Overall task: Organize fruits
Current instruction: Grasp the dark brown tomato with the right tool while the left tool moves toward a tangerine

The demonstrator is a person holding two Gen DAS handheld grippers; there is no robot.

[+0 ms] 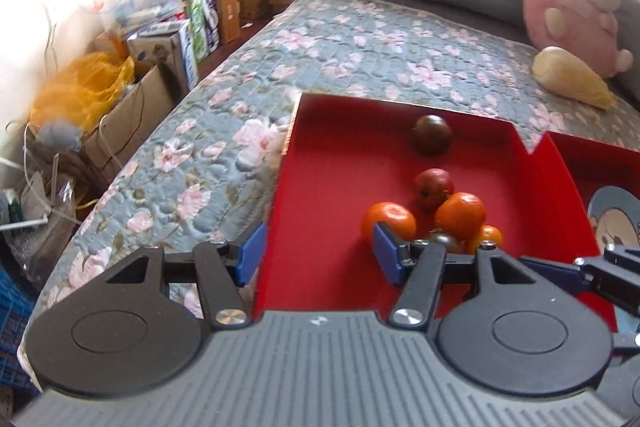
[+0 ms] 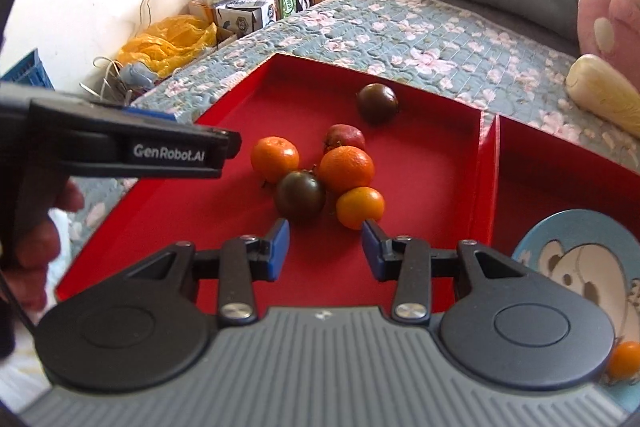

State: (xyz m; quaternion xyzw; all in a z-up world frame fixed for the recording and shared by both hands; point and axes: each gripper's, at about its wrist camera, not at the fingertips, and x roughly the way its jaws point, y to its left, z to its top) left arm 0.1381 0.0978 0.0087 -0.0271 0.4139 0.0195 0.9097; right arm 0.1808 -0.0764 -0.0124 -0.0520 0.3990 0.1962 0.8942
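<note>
- Left wrist view: left gripper (image 1: 318,254) jaws wide apart, holding nothing, over the left edge of the shallow red cardboard tray (image 1: 344,131) on the grey floral quilted bedspread (image 1: 340,39).
- Fruit sits in the tray's right half: lone dark brown round tomato (image 1: 433,133) farthest back, small red apple (image 1: 433,187) below it, then the orange mandarins (image 1: 460,215) clustered close in front of the right finger.
- Round fruit, no clear long axis; the loose line from lone tomato to cluster runs away from the camera.
- Pale yellow corn-shaped plush (image 1: 572,78) lies on the quilt, long axis slanting down to the right.
- Right wrist view: right gripper (image 2: 325,249) jaws open, empty, just short of the cluster; a second dark tomato (image 2: 300,199) and a small mandarin (image 2: 360,207) are nearest the fingertips.
- Blue cartoon plate (image 2: 580,259) in the neighbouring compartment at right, a small orange fruit (image 2: 624,359) on it.
</note>
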